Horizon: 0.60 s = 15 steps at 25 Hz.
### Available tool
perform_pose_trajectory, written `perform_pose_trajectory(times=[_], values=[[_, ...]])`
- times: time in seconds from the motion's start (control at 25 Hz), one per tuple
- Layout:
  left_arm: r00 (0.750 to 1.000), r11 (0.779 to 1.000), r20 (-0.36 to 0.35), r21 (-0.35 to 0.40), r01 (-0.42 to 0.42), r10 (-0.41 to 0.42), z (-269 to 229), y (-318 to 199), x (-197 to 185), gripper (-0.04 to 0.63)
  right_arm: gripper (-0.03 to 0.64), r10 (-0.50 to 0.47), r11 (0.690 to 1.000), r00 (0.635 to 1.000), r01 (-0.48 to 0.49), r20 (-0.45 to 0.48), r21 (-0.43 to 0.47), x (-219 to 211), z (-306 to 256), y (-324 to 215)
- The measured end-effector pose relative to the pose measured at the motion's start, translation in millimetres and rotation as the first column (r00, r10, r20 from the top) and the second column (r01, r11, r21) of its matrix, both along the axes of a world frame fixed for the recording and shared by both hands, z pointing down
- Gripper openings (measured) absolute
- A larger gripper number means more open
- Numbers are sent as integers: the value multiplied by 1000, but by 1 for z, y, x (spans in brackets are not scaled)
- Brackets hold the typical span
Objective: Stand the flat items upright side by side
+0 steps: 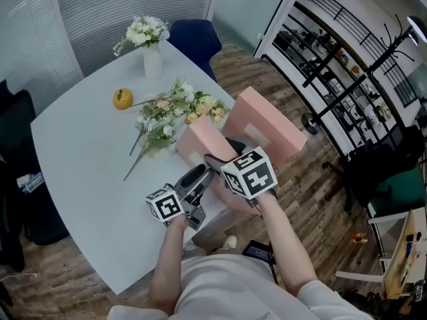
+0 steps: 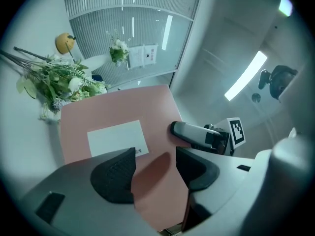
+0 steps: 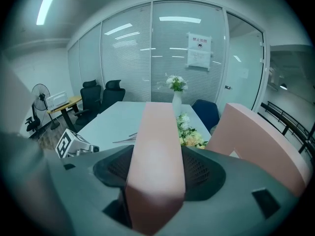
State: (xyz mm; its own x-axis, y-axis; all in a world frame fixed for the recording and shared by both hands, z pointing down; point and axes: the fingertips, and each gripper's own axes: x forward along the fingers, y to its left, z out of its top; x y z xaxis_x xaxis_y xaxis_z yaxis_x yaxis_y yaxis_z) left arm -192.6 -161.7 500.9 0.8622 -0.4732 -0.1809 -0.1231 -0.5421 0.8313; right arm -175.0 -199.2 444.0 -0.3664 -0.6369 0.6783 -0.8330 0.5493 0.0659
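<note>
Label [image 2: 117, 138] on pink box [image 2: 147, 107] — white, print too small to read.

White-labelled near pink box [image 1: 197, 145] raised on edge, far pink box [image 1: 268, 122] beside

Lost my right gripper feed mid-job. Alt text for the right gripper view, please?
The right gripper clamps a pink box by its narrow edge, one jaw on each face. A second pink box stands to its right, with loose flowers and a white vase on the table beyond.
</note>
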Motion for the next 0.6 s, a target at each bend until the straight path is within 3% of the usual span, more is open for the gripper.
perform_pose_trajectory(times=[0.32,0.6], values=[[1000,1000,20,14,5,-5,-2,-2,1,242,308,32,997,998,-35,52,62,6,-15,-4],[997,999,78,43,-2,-1,-1,0,7,247,310,40,989,995,-52,86,139,7,-25,-4]])
